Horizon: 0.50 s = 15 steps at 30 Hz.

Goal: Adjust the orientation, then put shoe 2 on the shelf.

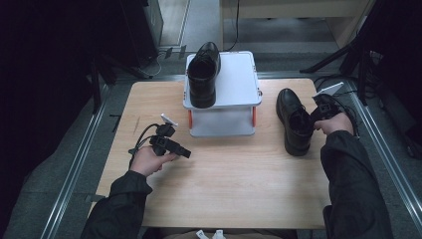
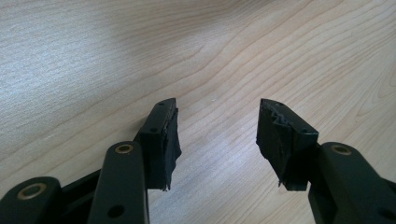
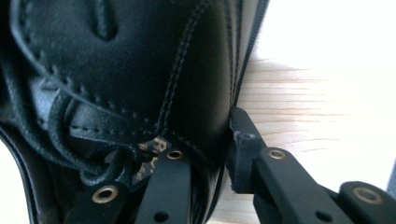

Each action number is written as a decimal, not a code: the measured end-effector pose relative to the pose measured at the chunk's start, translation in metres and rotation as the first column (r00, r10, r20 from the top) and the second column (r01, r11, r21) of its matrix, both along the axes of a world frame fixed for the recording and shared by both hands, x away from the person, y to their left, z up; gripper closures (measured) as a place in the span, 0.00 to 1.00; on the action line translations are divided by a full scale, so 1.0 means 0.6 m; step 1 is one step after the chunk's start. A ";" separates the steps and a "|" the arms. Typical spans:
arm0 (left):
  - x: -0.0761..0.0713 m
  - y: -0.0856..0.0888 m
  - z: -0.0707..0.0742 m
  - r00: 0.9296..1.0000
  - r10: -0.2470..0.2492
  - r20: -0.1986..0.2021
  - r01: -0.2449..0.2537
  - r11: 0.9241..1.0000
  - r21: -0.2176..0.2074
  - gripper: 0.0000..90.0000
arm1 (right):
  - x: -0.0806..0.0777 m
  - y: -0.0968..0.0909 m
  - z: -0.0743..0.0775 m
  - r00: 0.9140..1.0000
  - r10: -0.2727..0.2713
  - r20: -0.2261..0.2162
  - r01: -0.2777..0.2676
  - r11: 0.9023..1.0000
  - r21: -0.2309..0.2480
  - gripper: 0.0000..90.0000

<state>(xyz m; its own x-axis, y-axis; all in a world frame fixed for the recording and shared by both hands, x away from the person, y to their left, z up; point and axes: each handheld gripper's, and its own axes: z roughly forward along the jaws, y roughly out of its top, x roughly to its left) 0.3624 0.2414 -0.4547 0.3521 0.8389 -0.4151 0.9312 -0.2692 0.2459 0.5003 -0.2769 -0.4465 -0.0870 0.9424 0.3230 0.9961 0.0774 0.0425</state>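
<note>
Leather on the shoe (image 3: 140, 70) is stiff yet slick, so your right claw (image 3: 205, 140) pinching its collar suits it, while your left claw (image 2: 217, 135) gapes wide, empty.

Broad bare stretch of pale wooden table (image 1: 224, 184) across the near half and the left side, open to any approach, with only the left gripper (image 1: 184, 153) hovering there, jaws spread over bare wood. Far centre blocked by a grey box-like metal stand (image 1: 234, 84) carrying a black leather shoe (image 1: 204, 74) on its left part. Right side taken by a second black leather lace-up shoe (image 1: 294, 122), its wall pinched between the jaws of the right gripper (image 3: 219, 140), leaving a narrow lane between shoe and stand.
</note>
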 end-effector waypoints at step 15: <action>0.000 0.006 0.000 1.000 0.005 0.002 -0.005 1.000 -0.004 0.54 | 0.013 -0.002 0.023 0.994 -0.102 -0.044 0.103 0.994 0.029 0.95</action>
<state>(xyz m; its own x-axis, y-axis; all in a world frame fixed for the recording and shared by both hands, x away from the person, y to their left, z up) 0.3624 0.2452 -0.4548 0.3487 0.8390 -0.4176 0.9320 -0.2635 0.2490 0.5081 -0.2784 -0.4324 0.0241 0.9349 0.3540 0.9997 -0.0259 0.0004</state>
